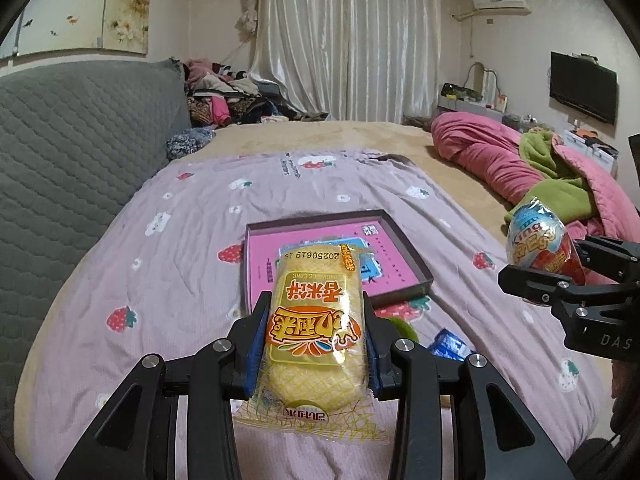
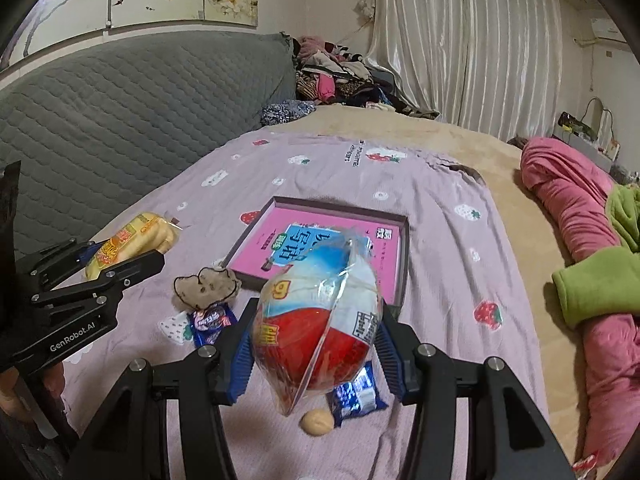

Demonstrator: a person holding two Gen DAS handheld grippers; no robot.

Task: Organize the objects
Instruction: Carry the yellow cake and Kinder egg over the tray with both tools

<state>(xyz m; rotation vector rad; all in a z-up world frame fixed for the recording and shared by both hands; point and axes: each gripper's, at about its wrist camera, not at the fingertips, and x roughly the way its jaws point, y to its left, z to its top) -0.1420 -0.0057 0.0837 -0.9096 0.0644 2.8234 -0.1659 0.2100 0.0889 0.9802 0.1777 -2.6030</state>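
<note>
Nearest your left lens, your left claw [image 1: 316, 344] pinches a yellow rice cake packet [image 1: 316, 320] by its long sides, the blue pads pressed into the wrapper, its crimped end hanging down between the arms. Nearest your right lens, your right claw [image 2: 316, 340] grips a red, white and blue egg-shaped treat [image 2: 320, 320] in a clear wrapper, pads tight on both flanks. Both packets are held above the bed, clear of the cover.

From there, by size: the bed [image 1: 392, 136] fills the scene, with a grey quilted headboard [image 1: 80, 152] along its left side. A lilac strawberry-print blanket [image 1: 180, 240] is spread over the near part of it, and a pink duvet [image 1: 480, 152] with a green lining lies bunched at the right edge. White curtains [image 1: 348, 36] hang behind, with a heap of clothes [image 1: 232, 96] at their foot.

On the blanket sits a shallow dark-rimmed box tray [image 2: 403, 256] with a pink printed sheet covering its floor. From your left camera the rice cake hides part of it; from your right camera the egg does the same.

Near the tray's closest corner lies a brown speckled plush piece [image 2: 206, 286], and just beside it a blue candy wrapper [image 2: 210, 322]. A second blue wrapper [image 2: 356, 394] lies under your right claw, with a small tan walnut-like lump [image 2: 317, 421] touching its lower edge.
</note>
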